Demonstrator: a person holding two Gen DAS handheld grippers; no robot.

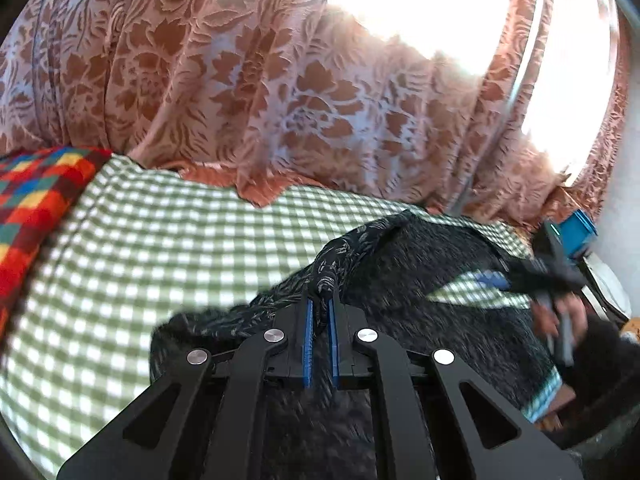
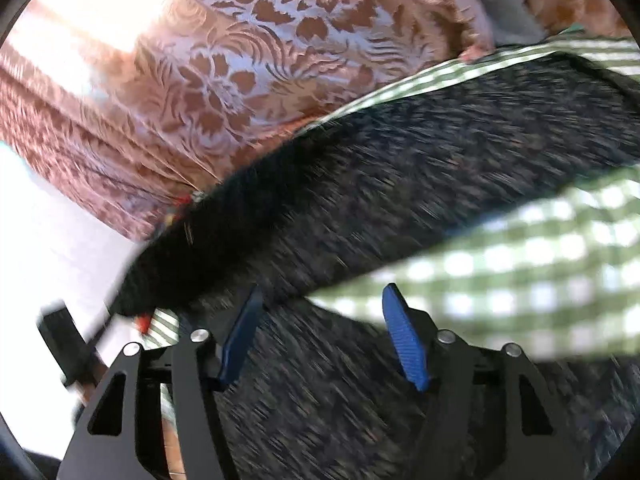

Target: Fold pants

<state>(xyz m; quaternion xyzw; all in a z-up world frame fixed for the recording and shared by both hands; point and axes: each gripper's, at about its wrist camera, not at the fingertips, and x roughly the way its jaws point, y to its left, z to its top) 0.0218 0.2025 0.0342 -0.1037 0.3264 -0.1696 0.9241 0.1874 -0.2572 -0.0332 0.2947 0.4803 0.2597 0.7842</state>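
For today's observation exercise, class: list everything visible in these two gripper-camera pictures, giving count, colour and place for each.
Pants: one pair, dark with a fine print, spread on the bed.
Bed sheet: one, green and white check, under the pants.
Blanket: one, multicoloured check, far left on the bed.
Curtain: one, rust floral, behind the bed.
Window: one, bright, behind the curtain.
Blue box: one, far right; blurred.
Left gripper: black, blue pads, pinching a pants fold.
Right gripper: black, blue pads, open over the pants.
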